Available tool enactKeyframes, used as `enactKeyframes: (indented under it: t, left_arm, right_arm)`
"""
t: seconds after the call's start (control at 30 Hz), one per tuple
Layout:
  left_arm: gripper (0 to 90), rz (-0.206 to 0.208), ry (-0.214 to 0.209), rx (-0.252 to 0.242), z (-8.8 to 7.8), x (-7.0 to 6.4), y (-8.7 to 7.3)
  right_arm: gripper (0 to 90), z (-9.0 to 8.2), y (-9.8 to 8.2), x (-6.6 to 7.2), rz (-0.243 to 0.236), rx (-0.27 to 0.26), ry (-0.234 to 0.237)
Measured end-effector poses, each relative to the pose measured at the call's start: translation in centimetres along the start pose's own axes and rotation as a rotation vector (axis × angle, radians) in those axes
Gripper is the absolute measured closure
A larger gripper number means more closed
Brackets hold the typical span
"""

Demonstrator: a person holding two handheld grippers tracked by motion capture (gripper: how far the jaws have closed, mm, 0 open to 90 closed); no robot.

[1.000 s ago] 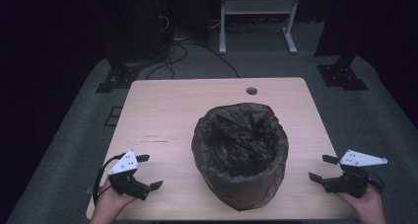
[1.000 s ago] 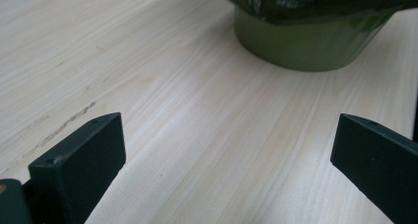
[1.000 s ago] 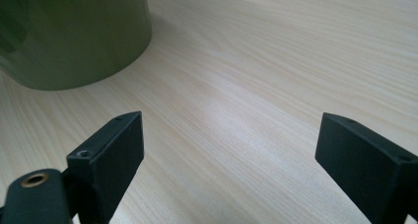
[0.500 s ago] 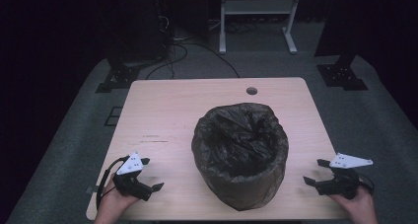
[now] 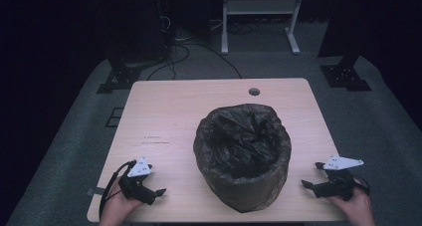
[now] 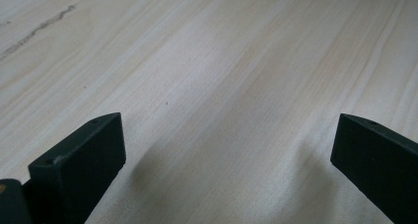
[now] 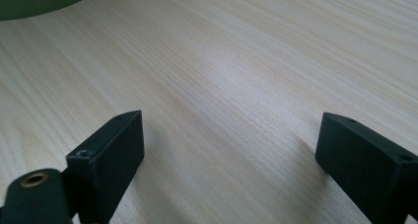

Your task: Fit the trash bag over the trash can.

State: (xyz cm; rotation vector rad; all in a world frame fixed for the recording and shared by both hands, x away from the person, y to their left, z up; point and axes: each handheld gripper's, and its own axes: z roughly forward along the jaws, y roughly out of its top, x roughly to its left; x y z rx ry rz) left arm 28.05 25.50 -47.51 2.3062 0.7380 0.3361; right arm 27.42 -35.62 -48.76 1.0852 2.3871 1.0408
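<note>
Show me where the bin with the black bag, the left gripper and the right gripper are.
bin with the black bag (image 5: 242, 156), high view, bag's inside
left gripper (image 5: 158, 195), high view, between its fingertips
right gripper (image 5: 312, 175), high view, between its fingertips

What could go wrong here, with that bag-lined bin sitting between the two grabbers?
The bin stands close to the table's near edge, so a sideways nudge might slide it off. Both hand-held grippers, left and right, hang open, low over bare wood; the thin liner could tear or slip if pinched.

Light wooden table (image 5: 169, 116), black-bagged bin (image 5: 242, 154) standing on it
</note>
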Motion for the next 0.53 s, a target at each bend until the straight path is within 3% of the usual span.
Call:
enactKeyframes:
  t: [0.03,0.2,0.53]
  left_arm:
    - [0.0,0.006,0.003,0.015,0.19,-0.03,-0.07]
    - [0.0,-0.017,-0.018,-0.004,0.35,0.11,-0.34]
    - [0.0,-0.016,-0.021,-0.05,0.41,0.2,-0.82]
  right_arm:
    - [9.9,0.0,0.0,-0.01,-0.001,0.0,0.001]
    - [9.9,0.0,-0.01,-0.02,-0.002,-0.001,0.002]
    - [9.9,0.0,-0.01,-0.02,-0.001,-0.001,0.002]
